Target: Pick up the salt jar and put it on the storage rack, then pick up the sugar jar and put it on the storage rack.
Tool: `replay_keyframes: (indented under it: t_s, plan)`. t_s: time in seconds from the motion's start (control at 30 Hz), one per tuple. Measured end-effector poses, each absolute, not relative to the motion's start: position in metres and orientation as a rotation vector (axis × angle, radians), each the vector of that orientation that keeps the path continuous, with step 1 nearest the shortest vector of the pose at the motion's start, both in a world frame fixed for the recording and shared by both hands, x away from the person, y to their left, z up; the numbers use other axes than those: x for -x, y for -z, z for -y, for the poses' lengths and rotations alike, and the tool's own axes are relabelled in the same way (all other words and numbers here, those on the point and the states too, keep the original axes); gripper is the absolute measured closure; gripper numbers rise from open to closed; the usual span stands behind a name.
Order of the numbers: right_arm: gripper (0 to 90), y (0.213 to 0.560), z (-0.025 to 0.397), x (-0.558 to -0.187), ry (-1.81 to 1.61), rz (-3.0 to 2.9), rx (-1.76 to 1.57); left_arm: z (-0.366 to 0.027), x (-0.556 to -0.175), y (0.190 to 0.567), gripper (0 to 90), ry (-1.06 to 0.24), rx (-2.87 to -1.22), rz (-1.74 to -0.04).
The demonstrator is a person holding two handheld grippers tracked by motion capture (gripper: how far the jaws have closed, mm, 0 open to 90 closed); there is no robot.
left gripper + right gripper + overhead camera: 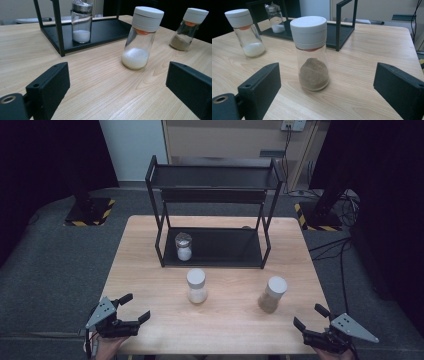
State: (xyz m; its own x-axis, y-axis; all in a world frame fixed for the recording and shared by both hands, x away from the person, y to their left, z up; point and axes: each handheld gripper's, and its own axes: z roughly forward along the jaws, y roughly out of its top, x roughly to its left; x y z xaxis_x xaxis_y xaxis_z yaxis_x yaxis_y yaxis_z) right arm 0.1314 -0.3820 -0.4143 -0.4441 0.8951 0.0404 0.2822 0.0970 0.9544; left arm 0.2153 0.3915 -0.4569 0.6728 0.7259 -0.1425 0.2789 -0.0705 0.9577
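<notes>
High view: pale wooden worktop (150,270) with a black two-tier metal rack (214,210) along its far edge. On the rack's lower shelf, toward its left end, a small glass shaker with a metal top (183,246), white grains inside. On the bare wood in front of the rack, two upright white-capped glass jars: the jar of white grains (196,286) near the middle, the jar of brown powder (272,294) toward the right edge. Left hand-held gripper (136,307) at the near left corner, jaws spread wide and empty, aimed toward the middle. Right hand-held gripper (310,316) at the near right corner, also wide and empty, aimed up-left toward the brown jar.

Left gripper view: white-grain jar (140,37) ahead and right of centre, well apart from the open jaws; brown-powder jar (188,28) farther right; metal-topped shaker (81,22) standing on the rack shelf beyond.

Right gripper view: brown-powder jar (312,53) upright, long axis vertical, near and almost square between the spread jaws, slightly left of centre; nothing touching it. White-grain jar (247,32) far left.

Judged nearer: right gripper to the brown jar, left to the white one. Likely next: straight advance, sideways close on the glass body below the cap.
</notes>
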Motion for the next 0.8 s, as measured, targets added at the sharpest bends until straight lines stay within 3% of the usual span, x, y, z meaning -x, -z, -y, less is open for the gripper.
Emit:
replay_keyframes:
  t_s: [0.8]
  plan:
    - [7.3, 0.4141, 0.3814, -0.1314, -1.358, -1.802, -1.151, -0.3876, -0.2179, 0.4547, 4.1, -0.440, -1.684, -0.810]
